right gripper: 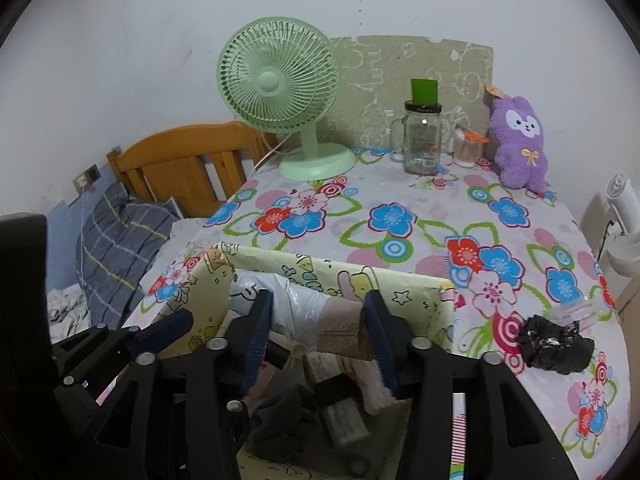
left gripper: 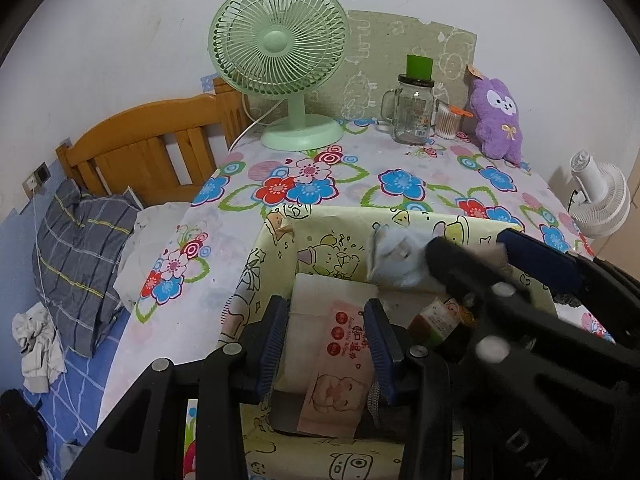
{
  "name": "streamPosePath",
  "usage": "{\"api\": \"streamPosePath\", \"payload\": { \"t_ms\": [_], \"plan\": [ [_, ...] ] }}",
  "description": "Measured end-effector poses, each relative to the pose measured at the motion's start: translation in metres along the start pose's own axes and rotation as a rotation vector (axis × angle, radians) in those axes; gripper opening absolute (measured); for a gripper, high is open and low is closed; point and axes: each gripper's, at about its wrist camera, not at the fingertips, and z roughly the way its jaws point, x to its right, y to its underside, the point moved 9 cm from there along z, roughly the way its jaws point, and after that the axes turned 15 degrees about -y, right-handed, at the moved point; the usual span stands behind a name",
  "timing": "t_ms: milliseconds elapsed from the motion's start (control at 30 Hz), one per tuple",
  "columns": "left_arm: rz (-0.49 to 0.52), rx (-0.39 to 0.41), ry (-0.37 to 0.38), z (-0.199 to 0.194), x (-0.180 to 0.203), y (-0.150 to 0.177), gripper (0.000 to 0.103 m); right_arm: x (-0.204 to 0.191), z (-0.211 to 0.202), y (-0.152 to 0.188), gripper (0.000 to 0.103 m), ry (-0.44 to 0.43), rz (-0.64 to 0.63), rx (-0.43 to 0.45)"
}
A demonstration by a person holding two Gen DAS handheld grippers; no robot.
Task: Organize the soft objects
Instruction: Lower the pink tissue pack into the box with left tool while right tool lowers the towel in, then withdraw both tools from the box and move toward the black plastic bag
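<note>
A yellow cartoon-print box (left gripper: 320, 236) (right gripper: 320, 268) stands on the flowered table near its front edge. My left gripper (left gripper: 328, 332) is open over the box, its fingers either side of a pink tissue pack (left gripper: 340, 368) lying inside. My right gripper (right gripper: 318, 328) is open above the box's right part, over a white plastic bag (right gripper: 296, 304) and packets. It shows blurred in the left wrist view (left gripper: 468, 252), close to the pale bag (left gripper: 396, 256). A purple plush toy (left gripper: 498, 120) (right gripper: 520, 144) sits upright at the table's far right.
A green fan (left gripper: 280, 60) (right gripper: 280, 92), a glass jar with a green lid (left gripper: 414, 112) (right gripper: 424, 140) and a cotton-swab pot (left gripper: 448, 120) stand at the back. A crumpled black bag (right gripper: 556, 346) lies right of the box. A bed with a plaid pillow (left gripper: 80, 256) is left.
</note>
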Motion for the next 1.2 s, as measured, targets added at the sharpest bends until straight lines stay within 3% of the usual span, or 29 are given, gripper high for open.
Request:
{"api": "streamPosePath", "payload": {
  "t_ms": [100,267,733,1200],
  "plan": [
    [-0.006,0.002,0.009,-0.001,-0.001,-0.001,0.059,0.0,0.001,0.0,0.071,-0.003,0.001,-0.003],
    [-0.007,0.015,0.017,-0.004,0.002,-0.002,0.073,0.0,-0.004,-0.001,0.075,0.013,-0.021,0.004],
    [-0.011,0.043,0.063,-0.03,0.02,-0.006,0.098,0.009,-0.039,-0.003,0.079,0.04,-0.016,0.04],
    [0.015,0.072,0.085,-0.066,0.047,-0.006,0.103,0.025,-0.085,-0.003,0.081,0.082,-0.001,0.094]
  ]
}}
